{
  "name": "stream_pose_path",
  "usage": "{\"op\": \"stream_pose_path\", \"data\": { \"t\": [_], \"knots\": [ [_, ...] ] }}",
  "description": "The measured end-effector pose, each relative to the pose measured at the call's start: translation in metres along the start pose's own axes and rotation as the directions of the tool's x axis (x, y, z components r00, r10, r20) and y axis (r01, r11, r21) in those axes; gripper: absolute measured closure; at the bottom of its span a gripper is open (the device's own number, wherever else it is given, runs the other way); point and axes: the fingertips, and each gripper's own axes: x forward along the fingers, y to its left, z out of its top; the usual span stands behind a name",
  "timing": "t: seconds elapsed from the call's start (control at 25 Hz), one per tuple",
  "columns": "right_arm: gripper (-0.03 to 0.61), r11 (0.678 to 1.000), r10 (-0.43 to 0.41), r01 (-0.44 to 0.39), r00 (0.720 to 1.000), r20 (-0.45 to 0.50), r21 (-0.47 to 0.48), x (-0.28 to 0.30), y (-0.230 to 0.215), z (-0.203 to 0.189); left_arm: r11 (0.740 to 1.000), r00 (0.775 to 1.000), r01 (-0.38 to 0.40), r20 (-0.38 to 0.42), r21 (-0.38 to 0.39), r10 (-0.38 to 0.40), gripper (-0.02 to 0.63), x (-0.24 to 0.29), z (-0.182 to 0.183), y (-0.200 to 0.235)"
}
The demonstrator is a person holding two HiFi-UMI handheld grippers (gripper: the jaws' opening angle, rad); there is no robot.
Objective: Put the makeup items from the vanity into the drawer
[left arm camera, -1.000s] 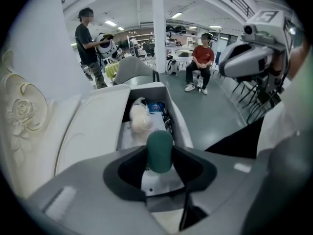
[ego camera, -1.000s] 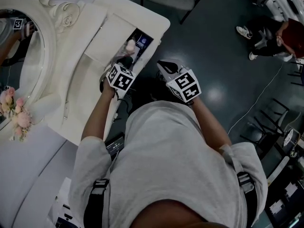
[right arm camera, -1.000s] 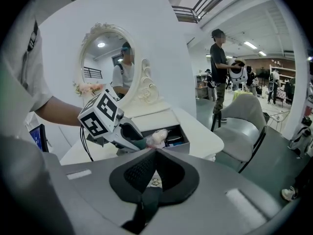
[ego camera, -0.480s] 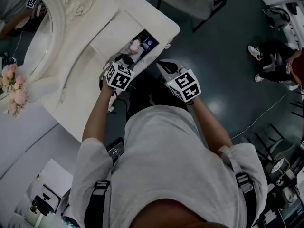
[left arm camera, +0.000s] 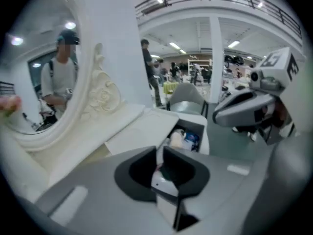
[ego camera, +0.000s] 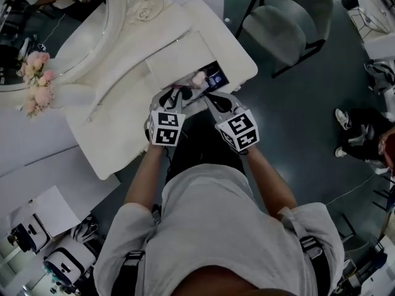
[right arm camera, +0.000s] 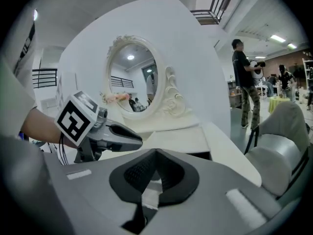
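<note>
**At the vanity drawer: makeup stowed, both grippers empty**

Inside the open white drawer at the right end of the cream-white carved vanity, a pale pink rounded makeup item and a small blue makeup item are seen lying side by side. Left gripper: held just before the drawer, fingers closing, a narrow gap left between them, nothing caught in it. Right gripper: held beside the left, fingers clenched together on nothing.
</note>
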Motion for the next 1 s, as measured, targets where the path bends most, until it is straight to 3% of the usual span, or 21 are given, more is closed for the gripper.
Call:
{"op": "stream_pose_path", "data": {
  "t": [0.04, 0.24, 0.44, 0.6, 0.76, 0.84, 1.0],
  "knots": [
    [0.58, 1.0, 0.015, -0.015, 1.0, 0.013, -0.007, 0.004, 0.006, 0.006, 0.999, 0.998, -0.042, 0.037, -0.035, 0.043, 0.604, -0.01, 0.004, 0.006],
    [0.58, 0.996, 0.067, -0.063, 0.995, 0.071, -0.056, 0.022, 0.032, 0.037, 0.97, 0.975, -0.139, 0.142, -0.197, 0.169, 0.611, -0.052, 0.024, 0.026],
    [0.58, 0.993, 0.09, -0.075, 0.983, 0.161, -0.095, 0.024, 0.061, 0.078, 0.9, 0.915, -0.198, 0.257, -0.388, 0.312, 0.611, -0.106, 0.044, 0.046],
    [0.58, 0.992, 0.087, -0.063, 0.971, 0.224, -0.112, 0.014, 0.083, 0.104, 0.884, 0.88, -0.194, 0.323, -0.425, 0.348, 0.611, -0.141, 0.049, 0.046],
    [0.58, 0.986, 0.076, -0.033, 0.962, 0.262, -0.162, 0.0, 0.112, 0.12, 0.864, 0.879, -0.15, 0.336, -0.48, 0.339, 0.611, -0.167, 0.034, 0.041],
    [0.58, 0.981, 0.063, -0.012, 0.963, 0.262, -0.192, -0.011, 0.127, 0.119, 0.865, 0.875, -0.166, 0.334, -0.474, 0.351, 0.611, -0.187, 0.026, 0.034],
    [0.58, 0.977, 0.054, 0.005, 0.962, 0.268, -0.215, -0.029, 0.162, 0.111, 0.856, 0.838, -0.167, 0.387, -0.489, 0.384, 0.611, -0.227, 0.011, 0.027]
  ]
}}
